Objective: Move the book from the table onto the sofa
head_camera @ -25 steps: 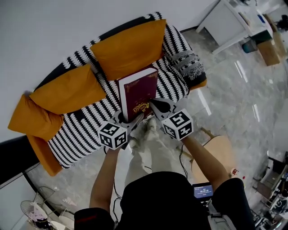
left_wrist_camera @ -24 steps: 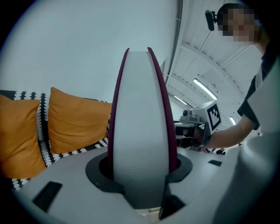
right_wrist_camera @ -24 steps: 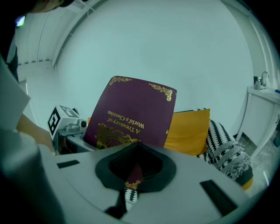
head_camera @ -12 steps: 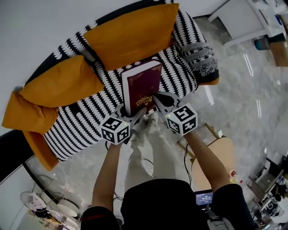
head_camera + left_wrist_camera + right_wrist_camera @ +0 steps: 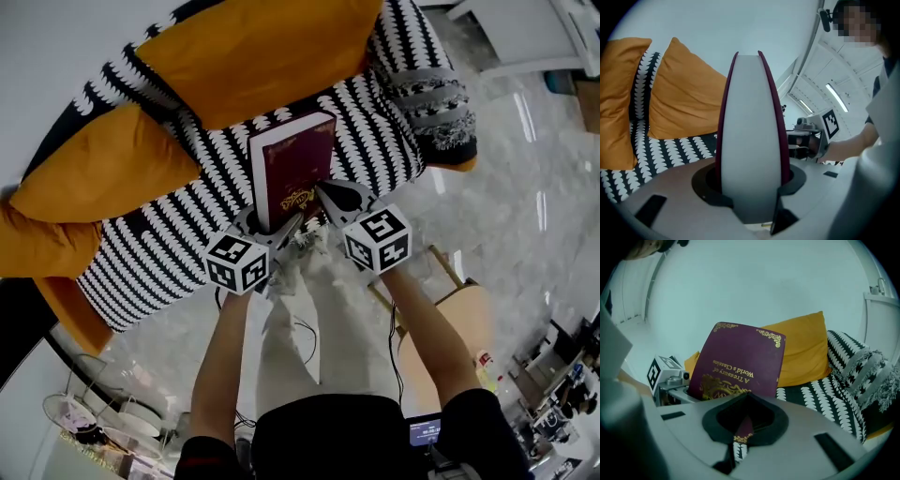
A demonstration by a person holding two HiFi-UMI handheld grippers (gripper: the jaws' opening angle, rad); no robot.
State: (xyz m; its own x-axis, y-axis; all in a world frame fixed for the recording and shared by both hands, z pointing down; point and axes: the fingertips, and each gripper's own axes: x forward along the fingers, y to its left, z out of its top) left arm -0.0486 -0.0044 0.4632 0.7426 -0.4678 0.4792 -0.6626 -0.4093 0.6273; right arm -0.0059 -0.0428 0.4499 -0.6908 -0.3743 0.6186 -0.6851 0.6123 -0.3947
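Both grippers hold the maroon hardback book (image 5: 289,173) above the black-and-white patterned sofa (image 5: 169,253), near its front edge. The book's long axis runs ahead of the fingers toward the orange cushions (image 5: 253,56). The left gripper (image 5: 274,236) clamps its thickness, and the right gripper (image 5: 323,195) pinches the cover.

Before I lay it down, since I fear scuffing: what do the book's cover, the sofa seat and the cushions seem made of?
Book: stiff maroon hardcover, matte, gilt-stamped; cloth or leatherette, unclear. Sofa seat: soft woven-looking fabric, black-and-white scallop print. Cushions: plain orange fabric, matte, softly creased and plump.
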